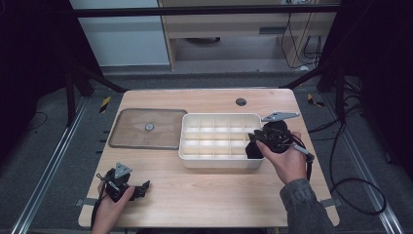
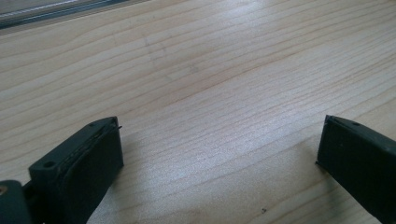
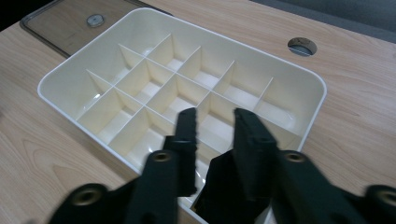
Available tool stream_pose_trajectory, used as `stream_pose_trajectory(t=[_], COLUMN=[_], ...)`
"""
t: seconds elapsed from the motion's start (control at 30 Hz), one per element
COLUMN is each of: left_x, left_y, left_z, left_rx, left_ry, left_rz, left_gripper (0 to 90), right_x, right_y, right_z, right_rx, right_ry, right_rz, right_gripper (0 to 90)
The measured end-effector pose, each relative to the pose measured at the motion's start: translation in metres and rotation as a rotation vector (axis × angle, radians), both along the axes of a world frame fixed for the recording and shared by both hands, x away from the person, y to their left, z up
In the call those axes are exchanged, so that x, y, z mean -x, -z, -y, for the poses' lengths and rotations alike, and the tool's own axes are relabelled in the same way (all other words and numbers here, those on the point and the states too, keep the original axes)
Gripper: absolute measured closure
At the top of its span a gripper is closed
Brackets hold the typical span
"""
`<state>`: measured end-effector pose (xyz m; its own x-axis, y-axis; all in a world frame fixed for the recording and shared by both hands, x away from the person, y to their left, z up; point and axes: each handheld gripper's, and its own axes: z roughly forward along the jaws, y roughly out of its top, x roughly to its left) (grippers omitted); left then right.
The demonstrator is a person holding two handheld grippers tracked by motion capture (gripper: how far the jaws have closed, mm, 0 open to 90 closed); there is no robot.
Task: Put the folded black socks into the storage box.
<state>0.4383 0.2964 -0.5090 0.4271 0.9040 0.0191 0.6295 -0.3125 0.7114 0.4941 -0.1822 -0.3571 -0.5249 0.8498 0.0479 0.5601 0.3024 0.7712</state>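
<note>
We see a white tray (image 1: 219, 141) with divided compartments at the centre of the wooden table (image 1: 204, 190), and a clear lid (image 1: 148, 128) lying flat just beside it at 9 o'clock. The right gripper (image 1: 254, 146) sits at the tray's 3 o'clock end, its jaws dipped into a corner compartment; from its own view the right gripper (image 3: 215, 126) has a narrow gap between the jaws with nothing between them. The left gripper (image 1: 141, 187) rests at 7 o'clock on bare wood, jaws spread wide and empty.
</note>
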Motion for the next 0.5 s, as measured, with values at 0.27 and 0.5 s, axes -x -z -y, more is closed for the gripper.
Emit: stream_pose_trajectory(t=[0.27,0.5], left_x=[0.000,0.001], left_y=[0.000,0.000], left_z=[0.000,0.001], left_rx=[0.001,-0.001], left_ry=[0.003,0.005], left_rz=[-0.001,-0.002], left_gripper=[0.0,0.0], right_x=[0.012,0.017], right_y=[0.003,0.003], right_z=[0.002,0.006], right_rx=[0.003,0.010], right_ry=[0.047,0.069], right_rz=[0.048,0.087], right_gripper=[23.7,7.2])
